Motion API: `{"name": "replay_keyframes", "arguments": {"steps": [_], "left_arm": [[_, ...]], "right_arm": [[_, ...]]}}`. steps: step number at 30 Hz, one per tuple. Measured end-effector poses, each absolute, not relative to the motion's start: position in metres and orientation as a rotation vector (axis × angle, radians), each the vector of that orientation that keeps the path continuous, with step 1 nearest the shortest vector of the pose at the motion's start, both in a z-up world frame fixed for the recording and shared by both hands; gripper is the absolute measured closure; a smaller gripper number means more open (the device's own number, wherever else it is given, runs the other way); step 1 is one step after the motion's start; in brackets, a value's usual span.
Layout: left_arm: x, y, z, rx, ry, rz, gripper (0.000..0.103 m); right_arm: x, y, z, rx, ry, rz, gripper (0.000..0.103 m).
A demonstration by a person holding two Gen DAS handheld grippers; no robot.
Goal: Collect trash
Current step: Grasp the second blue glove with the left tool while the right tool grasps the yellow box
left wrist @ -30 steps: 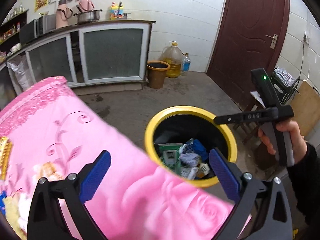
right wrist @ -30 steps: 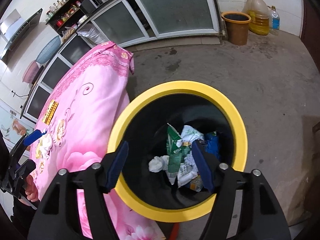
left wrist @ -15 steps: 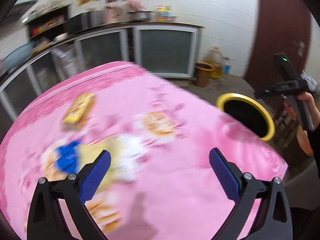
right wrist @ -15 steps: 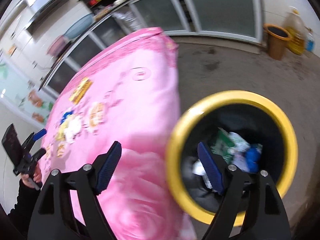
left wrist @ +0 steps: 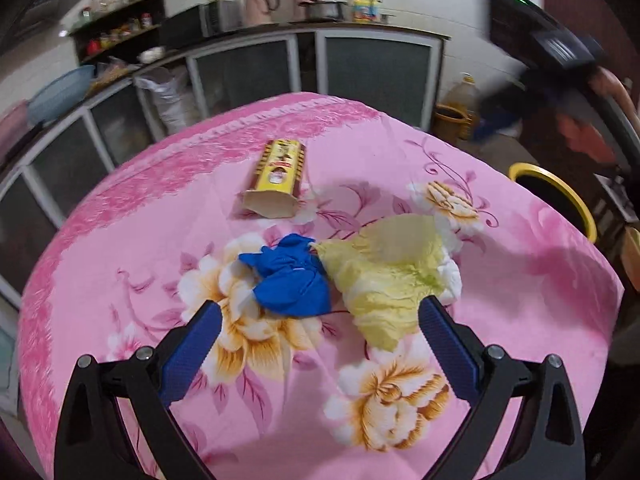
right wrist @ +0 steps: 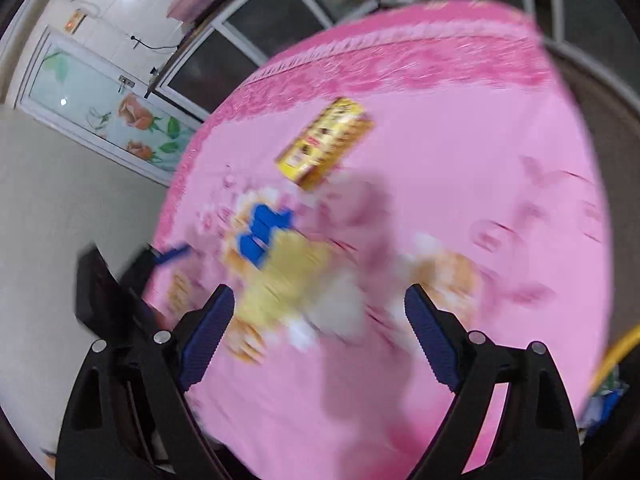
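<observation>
On the pink flowered tablecloth [left wrist: 120, 264] lie a crumpled blue wrapper [left wrist: 290, 276], a yellow-green leaf-like piece over white tissue [left wrist: 388, 272] and a yellow open carton [left wrist: 278, 176]. My left gripper [left wrist: 320, 338] is open and empty, just short of the blue wrapper and the leaf. In the blurred right wrist view the same carton [right wrist: 324, 146], blue wrapper [right wrist: 262, 232] and yellowish piece [right wrist: 288, 280] show. My right gripper [right wrist: 320, 320] is open and empty above the table. The yellow-rimmed bin [left wrist: 560, 196] stands past the table's right edge.
Kitchen cabinets with glass doors [left wrist: 248, 72] run behind the table. A brown bucket [left wrist: 452, 122] and an oil jug [left wrist: 464, 94] stand on the floor at the back right. The right hand's gripper body [left wrist: 540, 44] is blurred at upper right.
Both grippers have swung away from the bin and over the table. The left now faces the blue wrapper and leaf piece close up. Both stay open.
</observation>
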State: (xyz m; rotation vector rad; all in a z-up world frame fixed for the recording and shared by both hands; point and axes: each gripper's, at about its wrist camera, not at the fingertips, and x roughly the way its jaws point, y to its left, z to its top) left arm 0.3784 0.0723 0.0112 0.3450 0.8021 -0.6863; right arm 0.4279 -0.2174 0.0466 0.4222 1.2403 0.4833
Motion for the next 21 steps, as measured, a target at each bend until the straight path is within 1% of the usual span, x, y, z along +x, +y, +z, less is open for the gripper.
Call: {"name": "replay_keyframes", "arguments": {"steps": [2, 8, 15, 21], "left_arm": [[0.383, 0.069, 0.007, 0.356, 0.809, -0.74, 0.008], [0.409, 0.064, -0.01, 0.397, 0.849, -0.804, 0.008], [0.446, 0.067, -0.024, 0.331, 0.912, -0.804, 0.008], [0.461, 0.063, -0.033, 0.302, 0.944, -0.818, 0.008]], "right_arm": [[0.466, -0.19, 0.043, 0.456, 1.293, 0.477, 0.02], [0.541, -0.145, 0.024, 0.528, 1.405, 0.425, 0.019], [0.578, -0.133, -0.005, 0.492, 1.455, 0.313, 0.019], [0.586, -0.12, -0.015, 0.422, 1.474, 0.296, 0.019]]}}
